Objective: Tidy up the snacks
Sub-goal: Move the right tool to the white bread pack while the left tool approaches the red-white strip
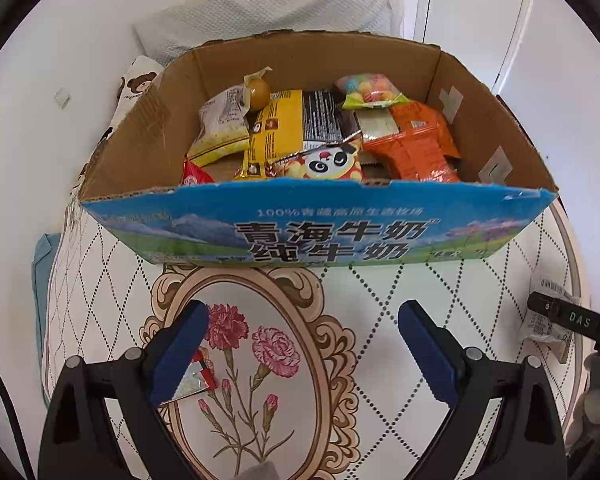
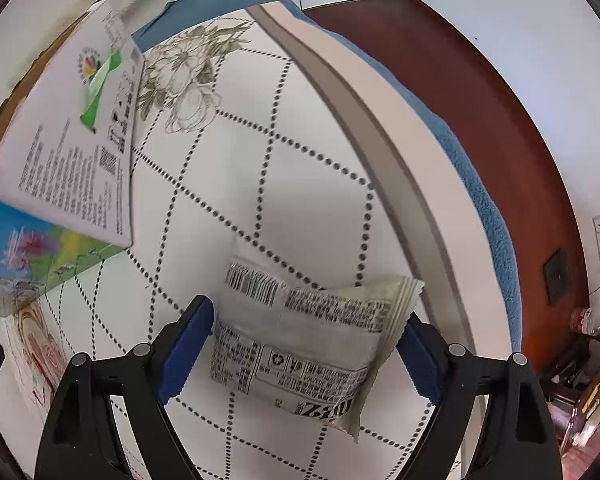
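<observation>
On the quilted bedspread (image 1: pixel 400 300) by a white door (image 1: pixel 472 12), both jaws stand apart.

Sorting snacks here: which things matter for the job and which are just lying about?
For the job:
- cardboard box of snacks
- white snack packet between the right hand-held gripper fingers
- small red packet on the mat

Lying about:
- flowered mat
- pillow
- door

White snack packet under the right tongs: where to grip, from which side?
Grip the white snack packet across its puffy middle, coming straight down from above. It lies flat on the quilt, and the right tongs already straddle its short width, clear of the crimped ends.
</observation>
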A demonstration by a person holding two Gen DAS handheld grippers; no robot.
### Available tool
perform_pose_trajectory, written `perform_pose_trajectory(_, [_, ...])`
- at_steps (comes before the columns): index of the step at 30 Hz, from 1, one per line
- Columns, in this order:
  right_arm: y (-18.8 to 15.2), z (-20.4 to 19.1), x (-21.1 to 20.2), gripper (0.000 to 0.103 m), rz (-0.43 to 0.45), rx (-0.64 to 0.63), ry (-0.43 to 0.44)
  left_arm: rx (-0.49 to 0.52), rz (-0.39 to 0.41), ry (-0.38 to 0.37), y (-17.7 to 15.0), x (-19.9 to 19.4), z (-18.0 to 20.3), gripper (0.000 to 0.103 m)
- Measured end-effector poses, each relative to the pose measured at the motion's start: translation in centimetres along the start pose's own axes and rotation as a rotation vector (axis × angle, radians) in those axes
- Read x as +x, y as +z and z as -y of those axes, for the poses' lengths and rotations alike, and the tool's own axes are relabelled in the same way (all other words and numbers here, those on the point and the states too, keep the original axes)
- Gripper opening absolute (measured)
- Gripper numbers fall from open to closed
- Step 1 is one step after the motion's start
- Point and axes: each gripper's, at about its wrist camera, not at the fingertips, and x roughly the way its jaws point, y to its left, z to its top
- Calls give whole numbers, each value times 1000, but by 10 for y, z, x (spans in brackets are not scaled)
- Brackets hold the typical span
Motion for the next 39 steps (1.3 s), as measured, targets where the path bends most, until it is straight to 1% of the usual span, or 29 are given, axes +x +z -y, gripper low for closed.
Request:
perform_pose_trajectory(1, [-7,-5,0,90,-12,-4,21,4,-1,2,-1,1,-2,97])
perform_pose_trajectory(2, [-15,-11,0,90,-38,-3,60,8,-3,8,-2,2,-3,97])
perform_pose_trajectory(3, [-21,-15,1,90,-71,2,103,12,-4,10,-4,2,-5,97])
perform_pose_trajectory(4, [-31,-22,3,90,-123,0,147,14,-6,9,-5,3,-7,97])
perform_pose_trajectory(5, [-37,-26,2,90,-141,-10,161,18,-8,12,-7,4,-9,97])
perform_pose_trajectory(6, [-44,-33,-4,90,-138,-36,181,23,-6,16,-9,4,-11,97])
perform_pose_trajectory(7, [-48,-37,-11,91,-118,-64,177,29,-3,17,-10,4,-13,97])
perform_pose_trajectory(8, [-51,-42,-20,92,-86,-106,149,39,1,20,-12,4,-14,97])
perform_pose_trajectory(10, [-54,-54,-33,95,-3,-233,61,68,14,41,-16,3,-14,97])
perform_pose_trajectory(11, [-54,-60,-34,95,14,-285,26,85,20,52,-19,3,-12,97])
perform_pose_trajectory(13, [-49,-73,-28,95,31,-393,-108,126,31,81,-27,6,-6,97])
perform_pose_trajectory(14, [-47,-77,-24,95,33,-428,-153,145,30,88,-30,7,-2,97])
perform_pose_trajectory(15, [-44,-80,-25,95,33,-447,-179,160,26,95,-33,9,1,97])
perform_pose_trajectory(16, [-43,-83,-29,95,39,-465,-185,171,25,100,-35,9,3,97])
perform_pose_trajectory(17, [-45,-83,-37,95,57,-481,-173,179,26,102,-37,10,5,97])
perform_pose_trajectory(18, [-39,-88,-44,95,69,-505,-161,183,26,102,-38,10,5,97])
perform_pose_trajectory(19, [-37,-90,-48,95,68,-546,-150,183,24,105,-39,11,5,97])
perform_pose_trajectory(20, [-31,-91,-47,95,44,-581,-154,180,20,105,-39,13,5,97])
perform_pose_trajectory(22, [-22,-92,-30,95,-35,-628,-153,170,7,102,-37,17,7,97])
perform_pose_trajectory(24, [-11,-87,-13,95,-92,-616,-111,162,0,97,-35,21,10,97])
perform_pose_trajectory(26, [-1,-77,2,95,-161,-587,-45,162,-1,97,-33,21,15,97])
perform_pose_trajectory(28, [3,-71,4,93,-171,-572,-7,167,5,89,-32,19,20,97])
perform_pose_trajectory(29, [3,-71,2,86,-162,-579,-1,174,8,90,-32,17,21,97])
perform_pose_trajectory(30, [1,-72,-1,80,-158,-574,13,183,15,90,-32,15,23,97])
perform_pose_trajectory(31, [-2,-71,-5,75,-156,-560,27,192,19,92,-33,13,24,97])
perform_pose_trajectory(33, [-13,-76,-11,74,-159,-520,52,208,27,101,-36,10,22,97])
perform_pose_trajectory(35, [-27,-80,-14,71,-174,-474,97,232,33,114,-41,7,18,97])
perform_pose_trajectory(36, [-35,-83,-15,70,-182,-458,115,253,35,125,-44,6,14,97])
perform_pose_trajectory(39, [-63,-97,-21,69,-167,-435,158,323,31,156,-55,4,0,97])
